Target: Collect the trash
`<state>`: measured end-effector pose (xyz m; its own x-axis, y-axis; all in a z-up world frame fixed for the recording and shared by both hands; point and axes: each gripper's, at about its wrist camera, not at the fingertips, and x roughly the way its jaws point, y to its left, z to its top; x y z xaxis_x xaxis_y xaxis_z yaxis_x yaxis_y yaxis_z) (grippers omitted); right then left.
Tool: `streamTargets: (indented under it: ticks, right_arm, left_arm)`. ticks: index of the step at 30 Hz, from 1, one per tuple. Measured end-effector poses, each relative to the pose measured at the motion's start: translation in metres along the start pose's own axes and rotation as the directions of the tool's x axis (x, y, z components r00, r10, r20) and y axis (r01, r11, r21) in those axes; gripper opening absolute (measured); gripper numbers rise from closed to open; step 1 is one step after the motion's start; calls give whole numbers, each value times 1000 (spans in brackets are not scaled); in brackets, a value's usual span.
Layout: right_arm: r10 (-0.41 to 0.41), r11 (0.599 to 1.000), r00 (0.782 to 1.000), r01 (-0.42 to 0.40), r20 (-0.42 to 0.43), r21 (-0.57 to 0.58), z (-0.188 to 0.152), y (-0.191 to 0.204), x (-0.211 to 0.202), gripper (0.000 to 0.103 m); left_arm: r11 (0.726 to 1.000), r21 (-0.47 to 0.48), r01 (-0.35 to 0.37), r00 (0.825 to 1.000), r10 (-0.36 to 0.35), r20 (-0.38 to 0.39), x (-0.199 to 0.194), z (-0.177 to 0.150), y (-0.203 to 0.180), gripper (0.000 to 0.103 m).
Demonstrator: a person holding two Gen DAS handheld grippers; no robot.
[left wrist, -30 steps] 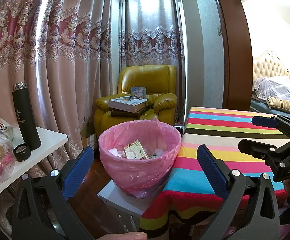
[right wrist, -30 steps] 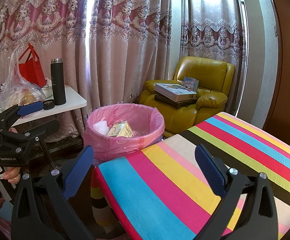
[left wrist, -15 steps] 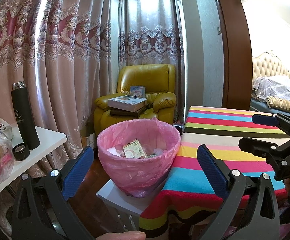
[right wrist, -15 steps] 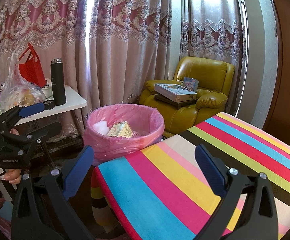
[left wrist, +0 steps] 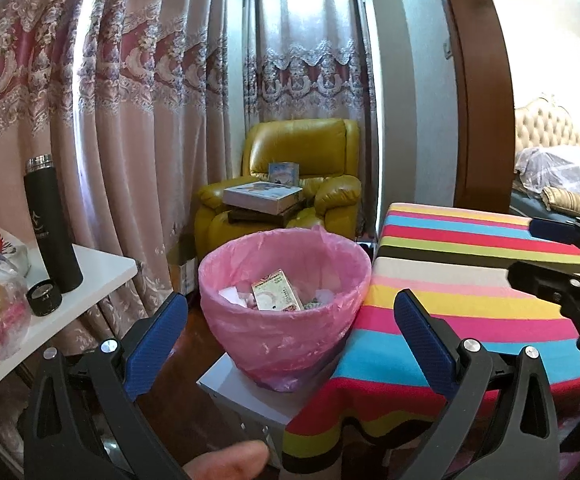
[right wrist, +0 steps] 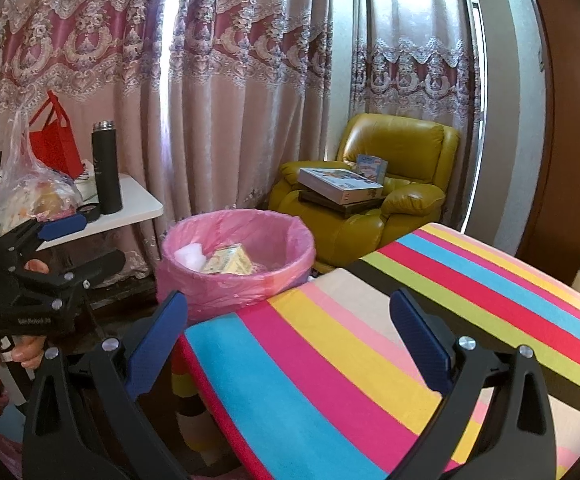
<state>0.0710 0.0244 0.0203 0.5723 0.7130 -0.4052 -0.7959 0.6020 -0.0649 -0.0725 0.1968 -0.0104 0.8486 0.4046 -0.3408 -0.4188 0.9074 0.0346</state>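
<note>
Step in hand: I judge the collecting is near its end, or between items; I see no loose trash on the striped tablecloth (right wrist: 329, 360) from either camera.
Trash: a yellow carton (left wrist: 276, 290) and white scraps lie inside the bin (left wrist: 286, 308), which has a pink liner and stands just beside the table's edge.
Left gripper (left wrist: 290, 336): fingers spread wide, empty, pointed at the bin.
Right gripper (right wrist: 288, 336): fingers spread wide, empty, hanging over the tablecloth.
Next move: I would scan for any leftover piece; if none, perhaps gather the liner's rim, which needs both grippers at opposite sides.
Hard to make out: the bin's bottom contents are hidden by the carton; the floor under the table is cut off, so trash may lie there.
</note>
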Motion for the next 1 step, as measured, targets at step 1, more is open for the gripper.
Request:
streamTargets:
  ticks: [1]
  right_arm:
    - [-15, 1000, 1000, 15, -4, -1, 0, -4, -3, 98]
  left_arm:
    - [1000, -2, 6, 1000, -6, -6, 2, 2, -1, 97]
